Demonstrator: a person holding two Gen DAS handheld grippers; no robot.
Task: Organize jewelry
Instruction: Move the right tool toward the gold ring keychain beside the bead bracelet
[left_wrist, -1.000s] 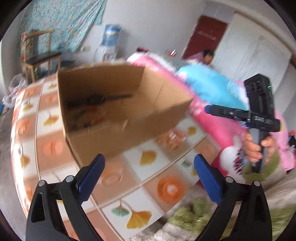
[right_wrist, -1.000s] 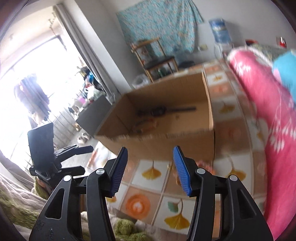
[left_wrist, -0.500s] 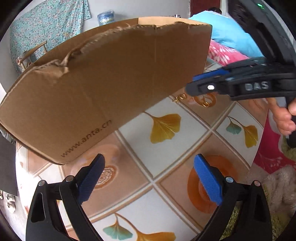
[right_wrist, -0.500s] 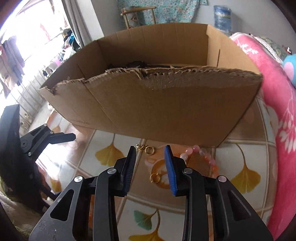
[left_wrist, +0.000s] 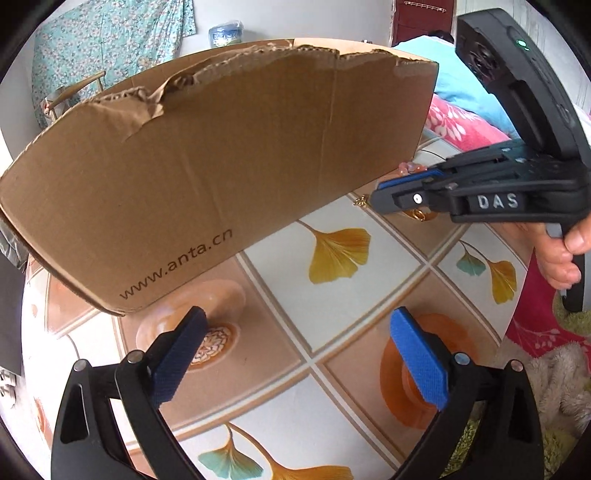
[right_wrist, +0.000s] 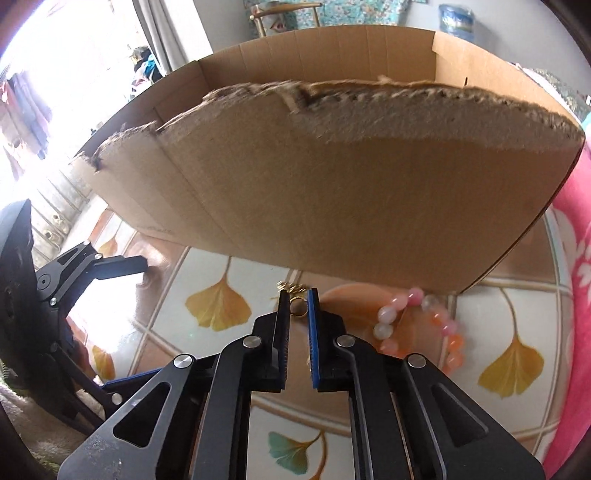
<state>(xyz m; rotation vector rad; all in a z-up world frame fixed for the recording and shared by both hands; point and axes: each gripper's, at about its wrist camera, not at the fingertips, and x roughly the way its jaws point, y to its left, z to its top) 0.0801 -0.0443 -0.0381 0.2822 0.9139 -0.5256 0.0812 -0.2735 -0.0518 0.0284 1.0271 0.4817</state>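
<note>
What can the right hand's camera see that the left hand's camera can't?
Only the right wrist view shows the whole pink and orange bead bracelet and the left gripper seen from the side. Only the left wrist view shows the box's printed web address and a hand holding the right gripper. Both show the cardboard box, the leaf-patterned tabletop and the gold ring between the right gripper's closing jaws.

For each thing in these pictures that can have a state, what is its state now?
Left claw: open, nothing between the pads.
Right claw: has just been closing, tips pinching the gold earring.
Cardboard box: open at the top, near edge torn.
Bead bracelet: lying on the table beside the right claw, not held.
</note>
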